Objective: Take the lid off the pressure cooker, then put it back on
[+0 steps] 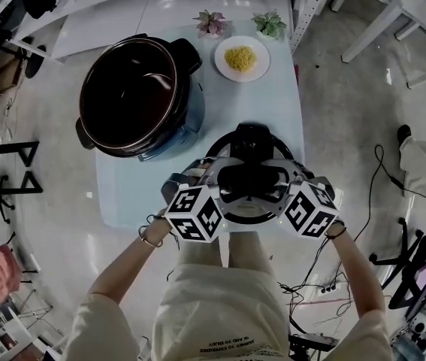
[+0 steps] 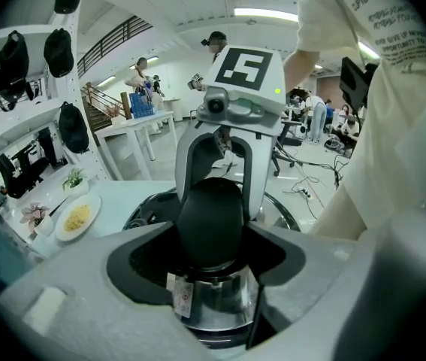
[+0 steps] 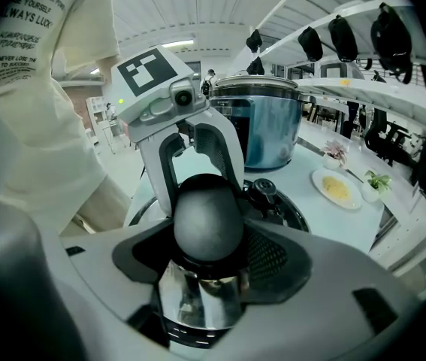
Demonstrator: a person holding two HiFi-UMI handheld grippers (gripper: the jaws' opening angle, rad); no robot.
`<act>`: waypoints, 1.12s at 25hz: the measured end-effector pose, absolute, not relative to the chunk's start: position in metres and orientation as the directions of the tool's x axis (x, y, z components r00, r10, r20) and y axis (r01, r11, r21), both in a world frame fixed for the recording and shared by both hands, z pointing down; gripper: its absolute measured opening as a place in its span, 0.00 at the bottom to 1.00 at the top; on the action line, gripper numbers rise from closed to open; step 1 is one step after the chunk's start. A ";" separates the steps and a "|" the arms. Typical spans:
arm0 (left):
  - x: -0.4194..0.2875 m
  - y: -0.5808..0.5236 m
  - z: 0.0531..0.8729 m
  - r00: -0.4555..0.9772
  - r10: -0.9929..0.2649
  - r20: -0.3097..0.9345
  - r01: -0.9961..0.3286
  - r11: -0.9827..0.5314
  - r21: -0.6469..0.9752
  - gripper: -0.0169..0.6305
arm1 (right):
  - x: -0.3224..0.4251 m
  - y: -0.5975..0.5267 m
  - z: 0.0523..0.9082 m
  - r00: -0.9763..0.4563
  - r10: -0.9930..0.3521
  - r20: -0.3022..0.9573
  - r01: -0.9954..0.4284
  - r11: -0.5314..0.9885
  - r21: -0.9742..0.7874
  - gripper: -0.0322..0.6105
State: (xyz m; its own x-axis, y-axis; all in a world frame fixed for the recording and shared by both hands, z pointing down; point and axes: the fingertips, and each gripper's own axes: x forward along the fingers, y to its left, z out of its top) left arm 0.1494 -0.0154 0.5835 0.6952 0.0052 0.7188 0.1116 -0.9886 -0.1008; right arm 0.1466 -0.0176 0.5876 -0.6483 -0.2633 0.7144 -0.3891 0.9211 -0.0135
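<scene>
The open pressure cooker pot [image 1: 134, 96] stands at the table's far left, its dark inside showing. Its lid [image 1: 252, 136] lies at the near right edge of the table, apart from the pot. My left gripper [image 1: 216, 177] and right gripper [image 1: 284, 177] face each other across the lid's black handle [image 1: 252, 179]. In the left gripper view the jaws of my left gripper [image 2: 209, 265] cradle the rounded handle [image 2: 211, 220]. The right gripper view shows my right gripper [image 3: 209, 269] hugging the same handle [image 3: 209, 220], with the pot [image 3: 261, 122] behind.
A white plate [image 1: 242, 59] of yellow food and two small potted plants [image 1: 211, 22] [image 1: 270, 24] sit at the far end of the pale table [image 1: 122, 194]. Shelving and chairs stand around, and cables lie on the floor at right.
</scene>
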 end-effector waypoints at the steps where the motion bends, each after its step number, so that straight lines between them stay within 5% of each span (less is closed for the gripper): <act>1: 0.150 -0.015 0.583 0.698 0.002 0.716 0.110 -0.988 -0.104 0.46 | 0.147 -0.018 0.588 -0.646 -0.266 0.716 -0.392 0.920 -0.012 0.48; 8: 0.148 -0.017 0.587 0.703 -0.042 0.710 0.049 -0.993 -0.107 0.47 | 0.147 -0.018 0.592 -0.619 -0.278 0.735 -0.416 0.909 -0.006 0.48; 19: 0.130 -0.020 0.589 0.719 -0.250 0.648 -0.341 -0.940 0.016 0.46 | 0.157 -0.016 0.594 -0.558 -0.414 0.719 -0.626 0.779 -0.037 0.48; 28: 0.109 -0.013 0.564 0.726 -0.393 0.564 -0.531 -0.842 0.097 0.46 | 0.185 -0.001 0.576 -0.509 -0.557 0.656 -0.795 0.596 -0.111 0.46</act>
State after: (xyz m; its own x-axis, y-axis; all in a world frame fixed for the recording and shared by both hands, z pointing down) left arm 0.1087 -0.0133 0.5642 0.7263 -0.3933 0.5637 -0.5313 -0.8416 0.0973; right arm 0.1849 -0.0013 0.5760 -0.5093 -0.5571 0.6559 -0.7953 0.5959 -0.1114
